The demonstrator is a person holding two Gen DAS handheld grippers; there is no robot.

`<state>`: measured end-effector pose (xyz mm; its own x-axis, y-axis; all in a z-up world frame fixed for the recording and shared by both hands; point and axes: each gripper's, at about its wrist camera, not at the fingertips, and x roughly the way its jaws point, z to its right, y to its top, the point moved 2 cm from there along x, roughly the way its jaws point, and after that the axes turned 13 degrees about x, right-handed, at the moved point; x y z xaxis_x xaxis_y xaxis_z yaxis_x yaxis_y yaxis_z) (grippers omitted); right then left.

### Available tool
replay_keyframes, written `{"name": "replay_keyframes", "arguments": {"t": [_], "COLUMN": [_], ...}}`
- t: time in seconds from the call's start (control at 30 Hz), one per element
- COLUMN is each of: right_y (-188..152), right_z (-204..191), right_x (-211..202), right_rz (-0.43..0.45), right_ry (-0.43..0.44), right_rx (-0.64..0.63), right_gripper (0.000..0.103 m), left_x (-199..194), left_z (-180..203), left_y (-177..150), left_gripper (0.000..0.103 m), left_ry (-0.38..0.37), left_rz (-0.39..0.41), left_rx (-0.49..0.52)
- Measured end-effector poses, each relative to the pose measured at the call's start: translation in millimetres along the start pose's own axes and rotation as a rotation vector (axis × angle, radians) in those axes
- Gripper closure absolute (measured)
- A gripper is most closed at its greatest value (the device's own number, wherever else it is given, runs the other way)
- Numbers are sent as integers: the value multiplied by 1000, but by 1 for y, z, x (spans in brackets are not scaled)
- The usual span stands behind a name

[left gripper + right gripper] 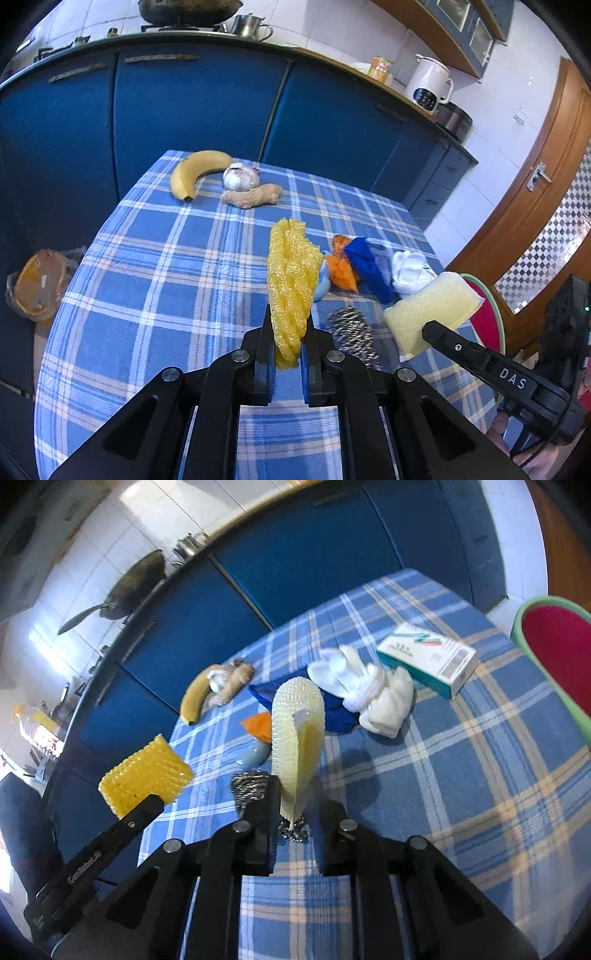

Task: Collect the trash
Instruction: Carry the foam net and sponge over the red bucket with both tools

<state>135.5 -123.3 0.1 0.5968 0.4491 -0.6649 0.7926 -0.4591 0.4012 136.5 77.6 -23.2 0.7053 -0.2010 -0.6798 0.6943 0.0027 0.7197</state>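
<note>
- Now the left gripper [288,354] is clenched on a yellow foam net [291,284], which stands up from between its pads above the checked tablecloth [155,280].
- The right gripper [295,812] is clamped on a pale foam net [297,738], held upright between its fingers; from the left wrist view the same piece shows at the right edge, lifted off the cloth.
- A steel scourer [351,332] lies on the cloth just beyond both grippers.
- Behind it sit an orange bag [341,267], a blue bag [369,269] and white socks [364,690], bunched close together.
- A small pale blue object [255,755] lies beside the orange bag; what it is cannot be told.
- A white and teal box [428,657] rests just right of the socks.
- At the far corner a banana [195,170], a garlic bulb [242,177] and a ginger root [253,195] lie touching or nearly so.
- A bin [554,646] with a green rim and red inside stands off the table's right edge.
- Blue cabinets [192,107] run behind the table, with a white kettle [430,83] on the counter.
</note>
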Motion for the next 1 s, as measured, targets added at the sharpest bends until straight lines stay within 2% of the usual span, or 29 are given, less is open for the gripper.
{"name": "replay_keyframes", "arguments": {"t": [0.4,0.83,1.0], "right_y": [-1,11,21], "right_z": [11,44,65], "right_x": [-50,-102,-122], "right_rz": [77,179,221], "right_ry": [6,-33,-63], "right_rx": [-18,3,25], "right_gripper": [86,86,86], "left_x": [-12,-2,7], "left_z": [38,113,144], "left_y": [4,15,22], "left_gripper": [93,93,93], "left_ry": [-90,-233,-267], "left_rz": [0,-37,-47], "left_rx": [56,173,225]}}
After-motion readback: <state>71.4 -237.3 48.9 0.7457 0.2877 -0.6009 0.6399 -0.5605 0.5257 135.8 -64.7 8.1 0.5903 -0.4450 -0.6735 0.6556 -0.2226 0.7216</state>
